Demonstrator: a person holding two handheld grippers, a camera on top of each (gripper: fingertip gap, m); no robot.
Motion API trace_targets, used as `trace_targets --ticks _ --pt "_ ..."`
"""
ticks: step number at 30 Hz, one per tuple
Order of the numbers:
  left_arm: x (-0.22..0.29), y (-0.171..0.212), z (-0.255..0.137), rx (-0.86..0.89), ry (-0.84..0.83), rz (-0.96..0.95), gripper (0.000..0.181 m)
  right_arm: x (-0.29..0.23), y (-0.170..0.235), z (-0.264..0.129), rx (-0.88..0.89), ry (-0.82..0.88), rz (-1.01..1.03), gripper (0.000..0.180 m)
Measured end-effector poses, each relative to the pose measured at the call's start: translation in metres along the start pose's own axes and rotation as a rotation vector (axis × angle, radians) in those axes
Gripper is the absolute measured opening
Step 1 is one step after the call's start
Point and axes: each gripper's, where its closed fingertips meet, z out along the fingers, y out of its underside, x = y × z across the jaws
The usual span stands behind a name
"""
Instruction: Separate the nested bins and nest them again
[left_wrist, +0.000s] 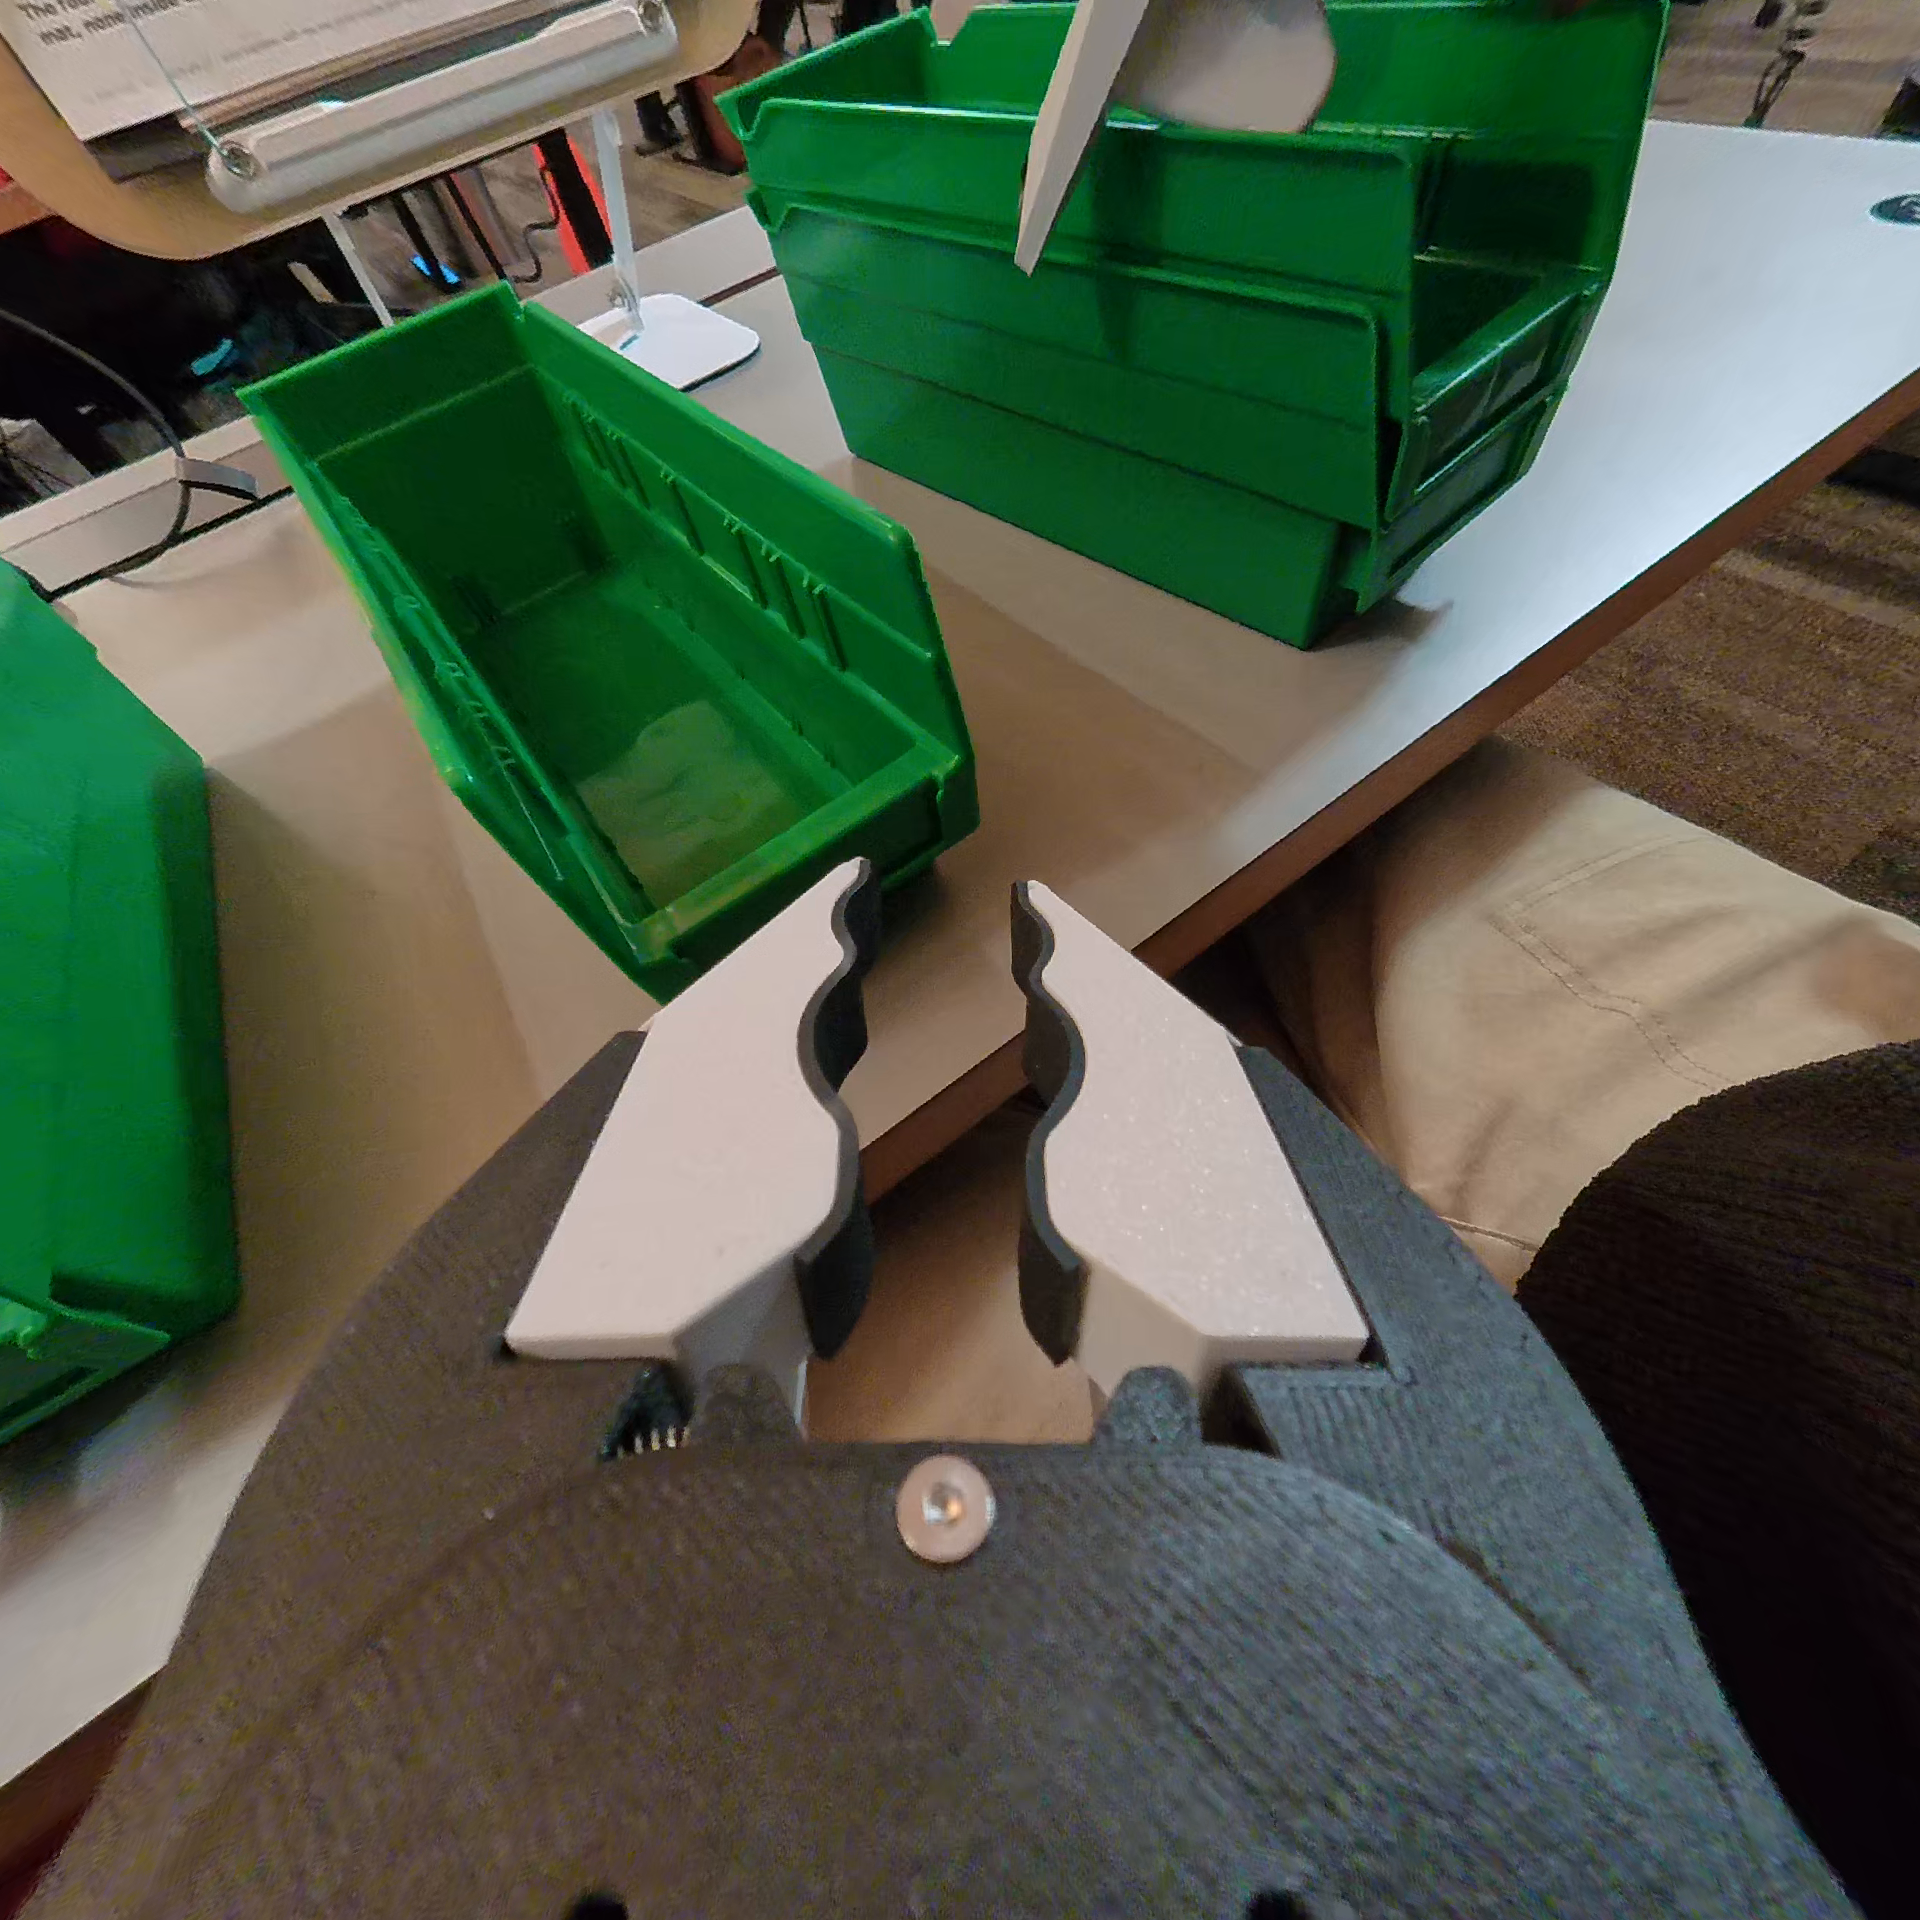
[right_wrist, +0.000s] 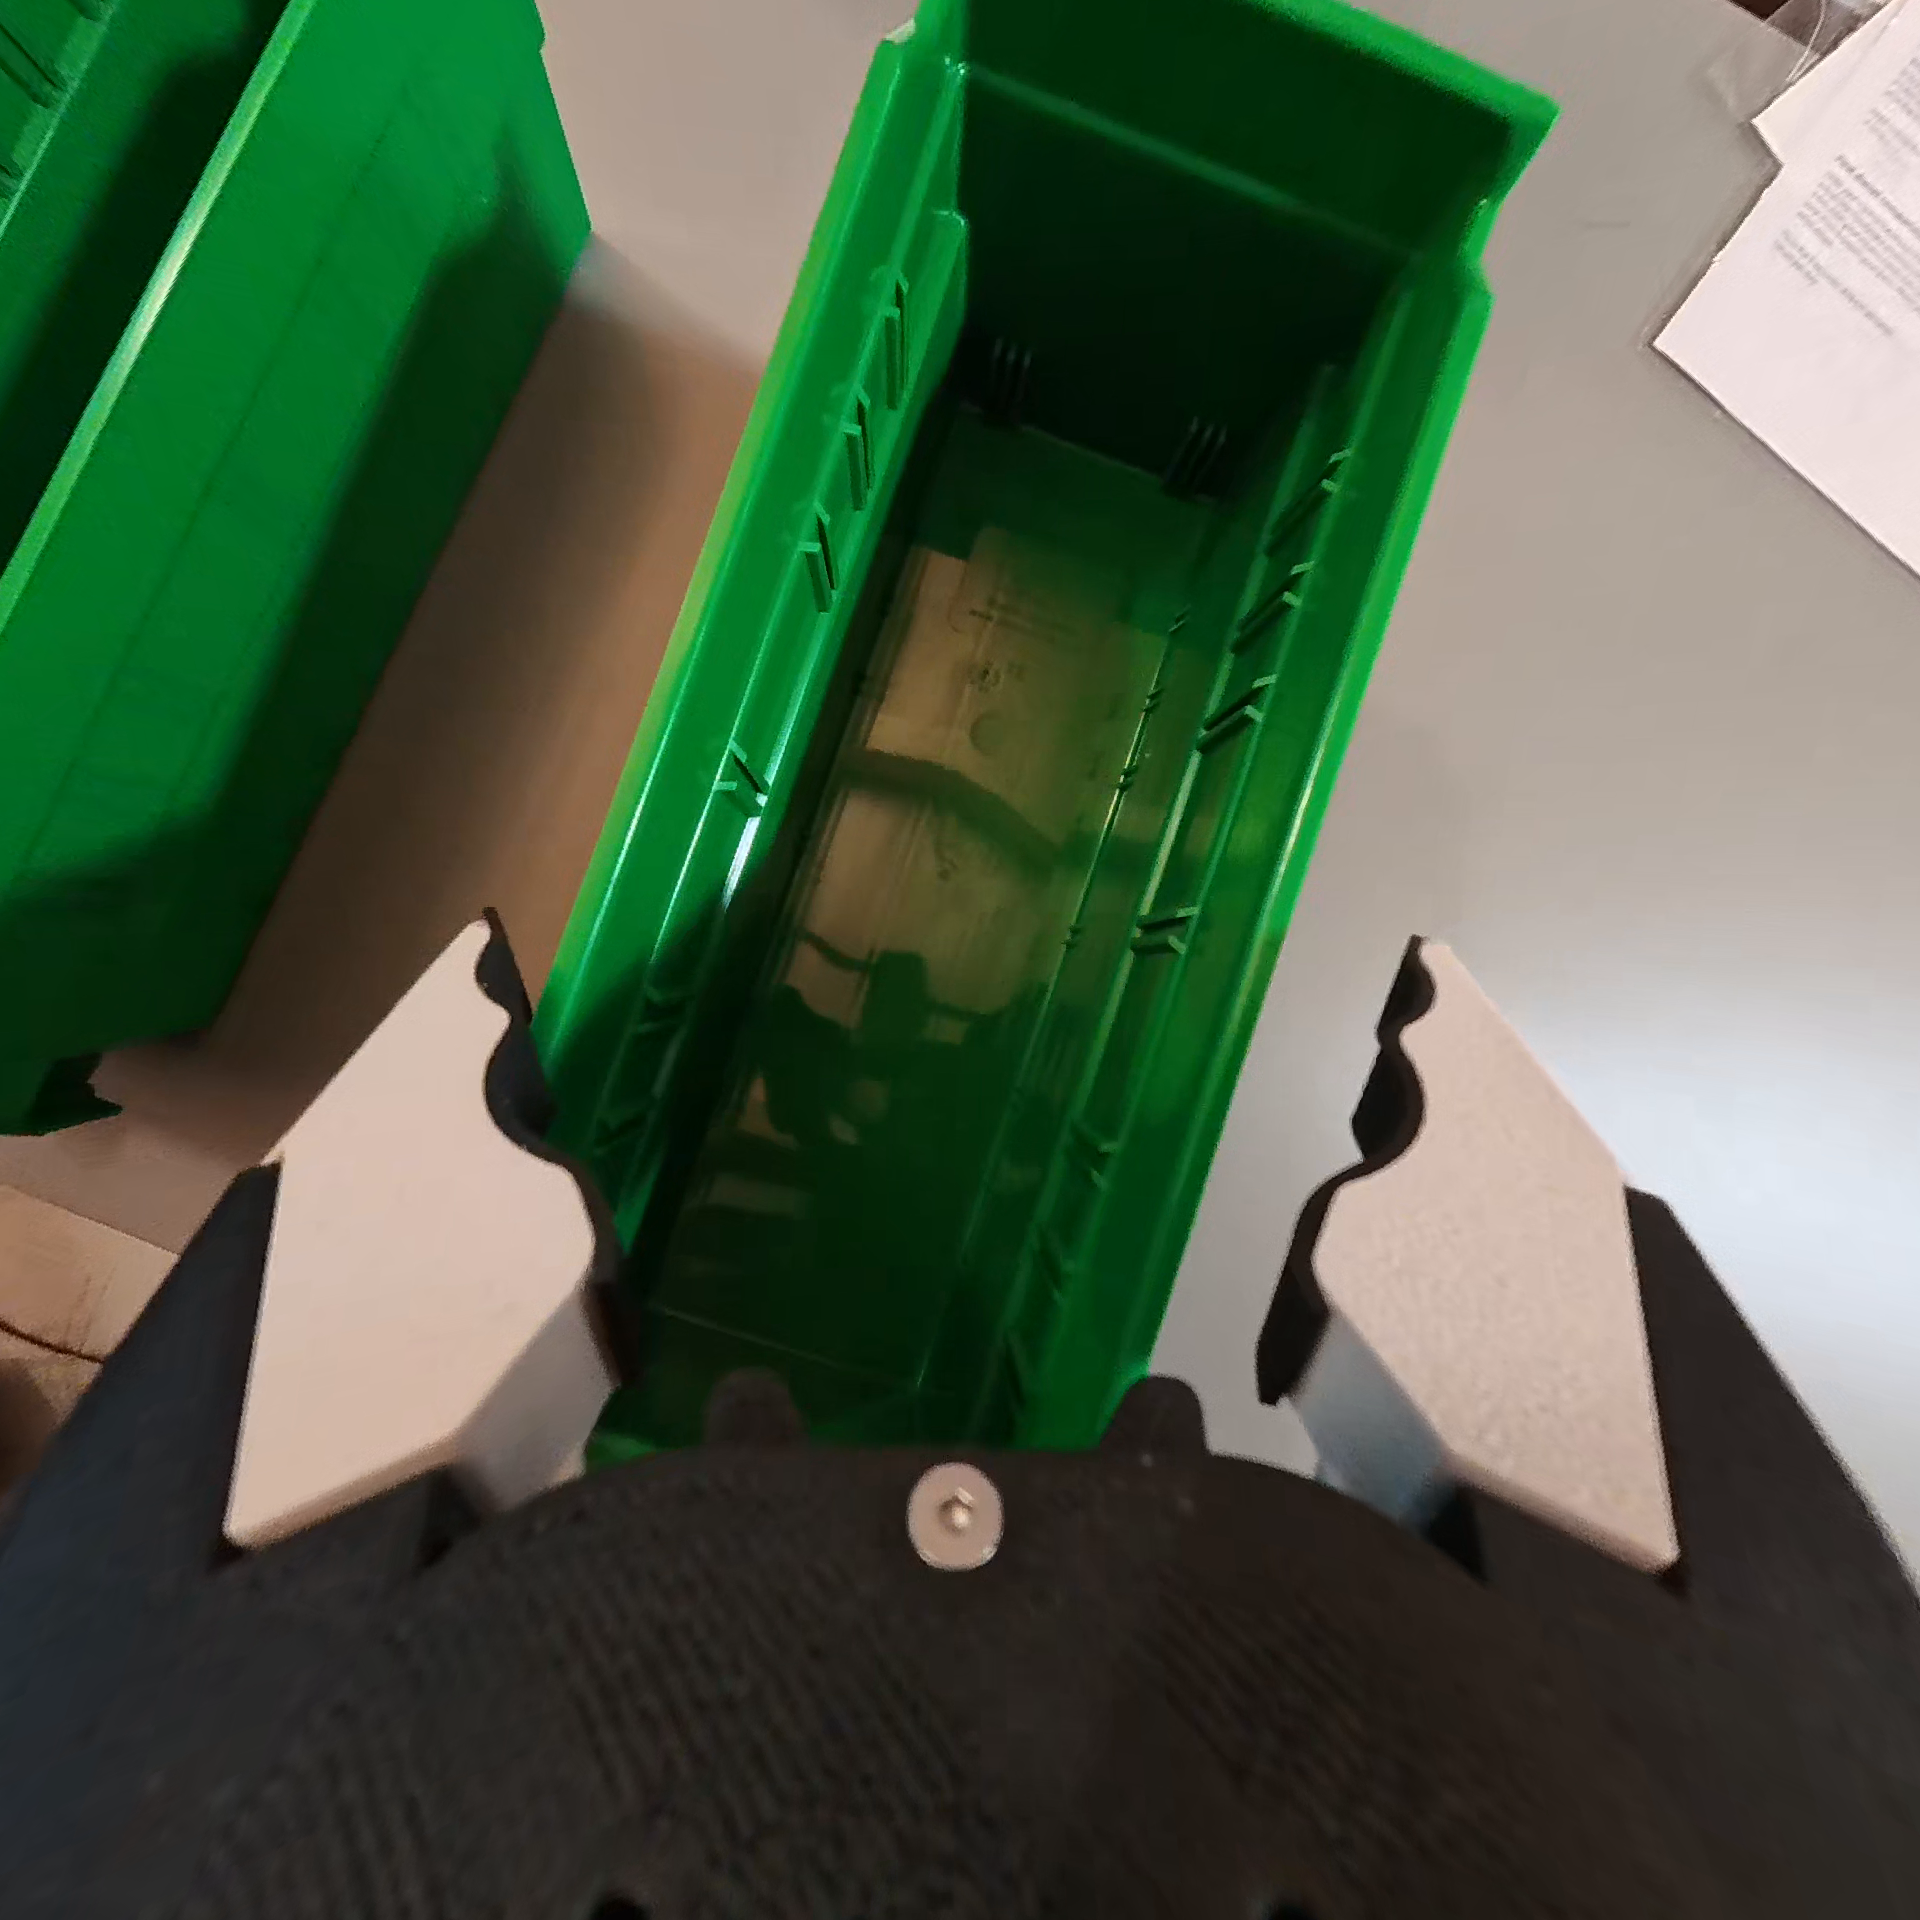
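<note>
A stack of nested green bins (left_wrist: 1122, 416) stands at the far right of the table. My right gripper (right_wrist: 951, 935) is wide open over the top bin (right_wrist: 1039, 727), one finger on each side of it. Its left finger (right_wrist: 436, 1195) touches the bin's left wall and its right finger (right_wrist: 1507, 1195) stands apart from the right wall. One of its grey fingers also shows in the left wrist view (left_wrist: 1070, 135). A single green bin (left_wrist: 582, 644) sits open side up in the middle. My left gripper (left_wrist: 940, 883) is open and empty, just short of that bin's near end.
Another green bin (left_wrist: 94, 987) lies at the left edge. A green bin (right_wrist: 260, 520) shows left of the top bin. A white stand with a clipped sheet (left_wrist: 436, 114) stands at the back. Papers (right_wrist: 1829, 312) lie at the right. The table edge (left_wrist: 1455, 717) runs diagonally, with a person's leg (left_wrist: 1558, 987) below it.
</note>
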Motion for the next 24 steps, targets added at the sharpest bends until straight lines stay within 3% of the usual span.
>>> trace_targets --ticks 17,24 --pt "0.002 0.003 0.002 -0.010 -0.001 0.010 0.024 -0.005 0.001 0.007 -0.063 -0.060 0.013 0.154" --pt "0.001 0.002 0.001 -0.009 -0.004 0.015 0.024 -0.018 0.010 0.018 -0.180 -0.197 0.042 0.158"
